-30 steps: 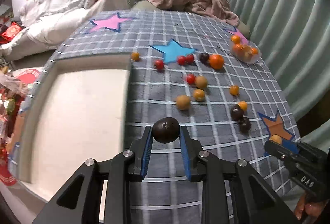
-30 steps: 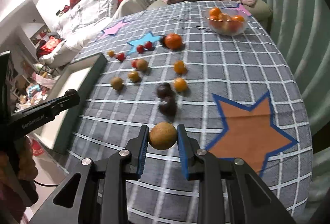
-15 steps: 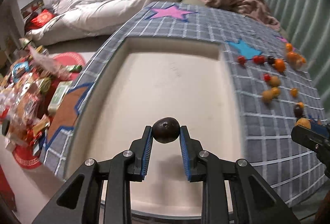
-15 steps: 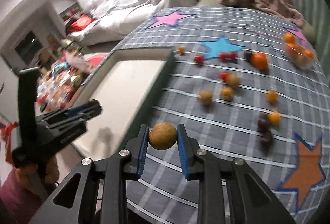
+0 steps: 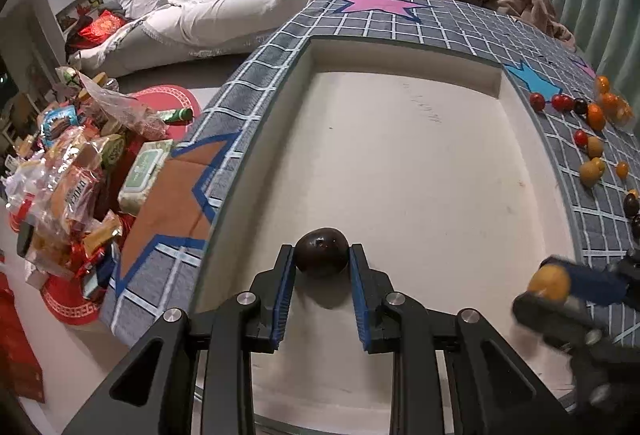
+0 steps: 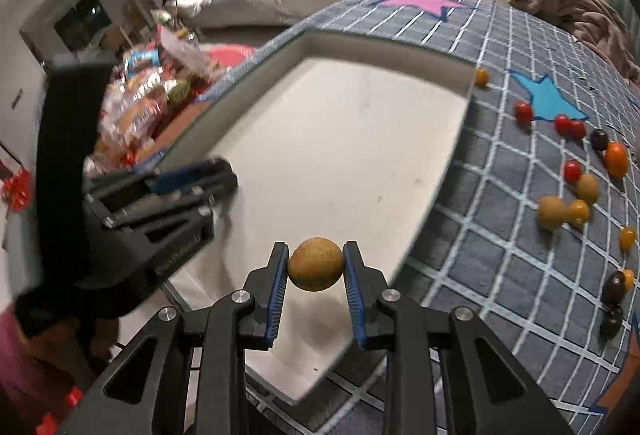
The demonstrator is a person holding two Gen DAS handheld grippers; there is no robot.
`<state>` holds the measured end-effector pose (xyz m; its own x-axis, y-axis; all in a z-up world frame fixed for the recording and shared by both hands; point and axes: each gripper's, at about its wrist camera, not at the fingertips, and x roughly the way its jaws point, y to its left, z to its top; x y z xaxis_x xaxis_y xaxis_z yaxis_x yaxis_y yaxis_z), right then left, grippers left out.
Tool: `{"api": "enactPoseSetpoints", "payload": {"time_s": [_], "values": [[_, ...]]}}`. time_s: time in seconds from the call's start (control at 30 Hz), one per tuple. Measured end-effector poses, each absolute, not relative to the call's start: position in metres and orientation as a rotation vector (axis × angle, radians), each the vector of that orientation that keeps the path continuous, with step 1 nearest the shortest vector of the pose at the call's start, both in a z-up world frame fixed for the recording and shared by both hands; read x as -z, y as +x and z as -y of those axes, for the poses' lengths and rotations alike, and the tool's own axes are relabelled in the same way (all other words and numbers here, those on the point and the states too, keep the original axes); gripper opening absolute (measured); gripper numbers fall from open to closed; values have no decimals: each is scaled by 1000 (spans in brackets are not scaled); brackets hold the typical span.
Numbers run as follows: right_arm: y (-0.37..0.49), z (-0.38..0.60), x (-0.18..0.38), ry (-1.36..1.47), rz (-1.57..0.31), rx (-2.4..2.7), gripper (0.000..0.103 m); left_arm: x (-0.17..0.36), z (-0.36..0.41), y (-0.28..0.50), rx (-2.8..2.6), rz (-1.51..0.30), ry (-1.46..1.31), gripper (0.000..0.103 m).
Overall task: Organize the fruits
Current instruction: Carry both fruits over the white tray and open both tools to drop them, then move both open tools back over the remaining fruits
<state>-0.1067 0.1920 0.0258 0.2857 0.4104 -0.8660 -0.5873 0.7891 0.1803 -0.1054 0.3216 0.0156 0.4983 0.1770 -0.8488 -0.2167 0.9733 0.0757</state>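
Left wrist view, nearest first: the left gripper [image 5: 322, 267] is clenched on a dark fruit [image 5: 321, 251] just above the near end of the tray [image 5: 404, 47]. To its right, the right gripper [image 6: 315, 267] clamps a tan round fruit [image 6: 315, 263] over the tray's near right edge. Best practice, I judge: lower each fruit close to the tray floor before letting go, well apart from each other, so neither rolls. Beyond the tray's right wall, loose fruits [image 6: 554, 211] lie scattered on the checked cloth [image 6: 500, 235].
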Motion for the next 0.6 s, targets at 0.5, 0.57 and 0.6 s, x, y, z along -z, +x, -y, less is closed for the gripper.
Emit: {"api": "enactPoseSetpoints", "payload": {"time_s": [0.5, 0.57, 0.6], "values": [[-121, -217, -34, -265, -1023, -707, 84, -13, -340, -101, -246, -1011, 10, 31], [-123, -215, -43, -271, -999, -697, 84, -14, -340, -101, -240, -1008, -6, 51], [-123, -211, -50, -287, -972, -667, 84, -16, -340, -102, -253, -1007, -19, 66]]}}
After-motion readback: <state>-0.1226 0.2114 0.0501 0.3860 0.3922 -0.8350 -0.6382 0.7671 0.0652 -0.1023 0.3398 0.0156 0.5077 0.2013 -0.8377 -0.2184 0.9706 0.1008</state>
